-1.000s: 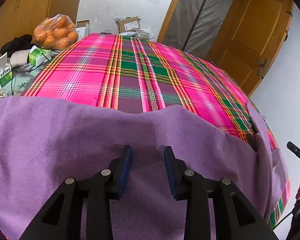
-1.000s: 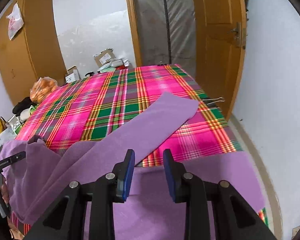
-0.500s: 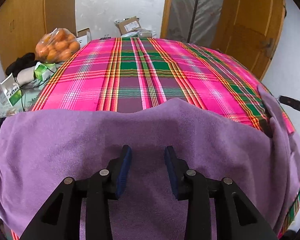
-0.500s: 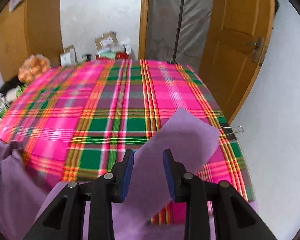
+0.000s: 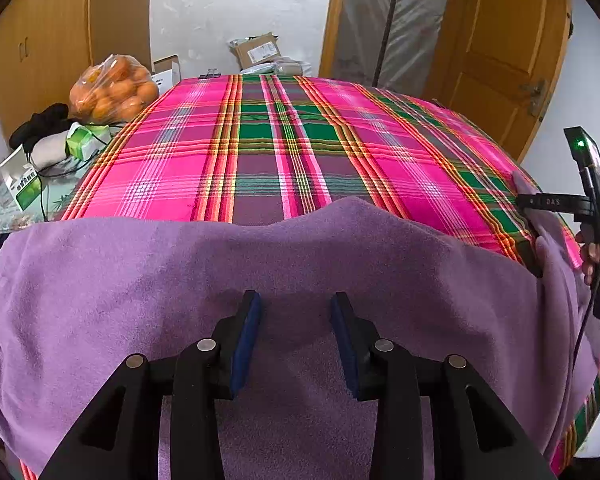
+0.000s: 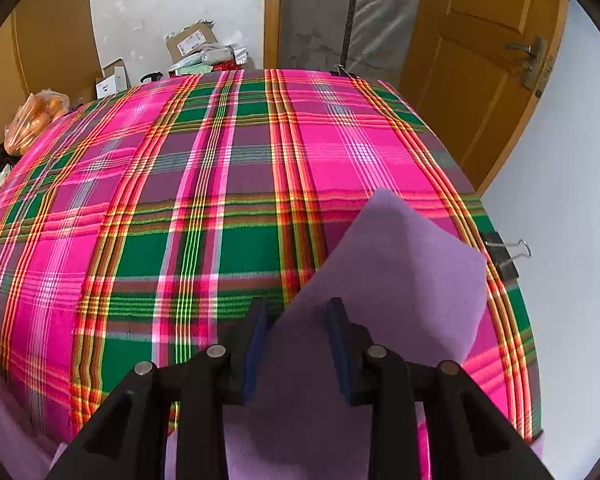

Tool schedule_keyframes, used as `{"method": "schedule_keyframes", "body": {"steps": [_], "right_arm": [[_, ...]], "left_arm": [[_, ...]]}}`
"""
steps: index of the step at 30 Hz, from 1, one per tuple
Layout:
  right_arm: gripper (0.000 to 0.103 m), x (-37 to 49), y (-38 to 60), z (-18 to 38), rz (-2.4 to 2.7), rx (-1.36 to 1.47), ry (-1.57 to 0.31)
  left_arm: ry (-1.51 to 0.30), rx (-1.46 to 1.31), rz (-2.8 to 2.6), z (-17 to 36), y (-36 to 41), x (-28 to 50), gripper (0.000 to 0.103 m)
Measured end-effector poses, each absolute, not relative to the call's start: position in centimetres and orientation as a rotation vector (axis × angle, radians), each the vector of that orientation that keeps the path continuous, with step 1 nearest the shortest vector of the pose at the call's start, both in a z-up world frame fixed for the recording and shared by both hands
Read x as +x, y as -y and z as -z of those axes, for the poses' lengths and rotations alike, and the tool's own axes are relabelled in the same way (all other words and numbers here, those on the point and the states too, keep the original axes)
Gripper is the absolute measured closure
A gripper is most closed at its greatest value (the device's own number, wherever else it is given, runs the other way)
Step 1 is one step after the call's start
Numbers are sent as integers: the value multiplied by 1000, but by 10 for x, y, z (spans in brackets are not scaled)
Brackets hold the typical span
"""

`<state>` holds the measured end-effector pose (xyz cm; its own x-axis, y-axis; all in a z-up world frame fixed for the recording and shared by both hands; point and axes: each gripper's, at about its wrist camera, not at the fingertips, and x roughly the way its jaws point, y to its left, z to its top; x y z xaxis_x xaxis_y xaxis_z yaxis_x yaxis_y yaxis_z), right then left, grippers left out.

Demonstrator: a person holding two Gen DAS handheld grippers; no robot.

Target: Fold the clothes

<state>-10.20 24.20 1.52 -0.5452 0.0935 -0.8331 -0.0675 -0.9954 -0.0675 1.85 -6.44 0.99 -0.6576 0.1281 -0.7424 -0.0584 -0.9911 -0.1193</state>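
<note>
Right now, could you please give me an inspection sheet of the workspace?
Surface: table under a plaid cloth, held by a binder clip at its right edge.
Job's things: purple garment spread along the near edge; one sleeve lies across the cloth.
Clutter: bag of oranges, green cartons, dark bundle, all left of the table; boxes behind it.
Grippers: left tool open over the garment; right tool open over the sleeve.
Cables: black cable by the cartons.
Surroundings: wooden door, wardrobe, white wall.
</note>
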Motion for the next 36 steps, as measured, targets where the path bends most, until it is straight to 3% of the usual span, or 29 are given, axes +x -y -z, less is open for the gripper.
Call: {"method": "schedule_keyframes", "body": {"steps": [2,3,4,10,20,27,33,36], "right_arm": [[80,-103,-245,-15,-2691,-1452,31],[98,-104,-247,-16,-2694,-1453,25],[99,-104,-249,-16,-2698,-1455,20],[100,-82,-274,-35,-2806,-1369,-145],[100,80,-323,-116,-2927,-907,-321],[99,182,-373,-81,-2760,-917,-508],[96,211,-399,-45,-2631,-1050,-502],[81,225,-407,-54,-2637,-992,-457]], "left_arm": [[137,-1248,-2765,-10,65,19,65],[138,-1247,-2764,-10,66,19,65],[139,-1247,-2764,-10,66,19,65],[147,-1245,-2761,-10,67,19,65],[152,-1242,-2759,-10,67,19,65],[88,-1240,-2766,-12,63,25,64],[118,-1242,-2769,-17,61,34,64],[133,-1231,-2762,-21,56,39,64]]}}
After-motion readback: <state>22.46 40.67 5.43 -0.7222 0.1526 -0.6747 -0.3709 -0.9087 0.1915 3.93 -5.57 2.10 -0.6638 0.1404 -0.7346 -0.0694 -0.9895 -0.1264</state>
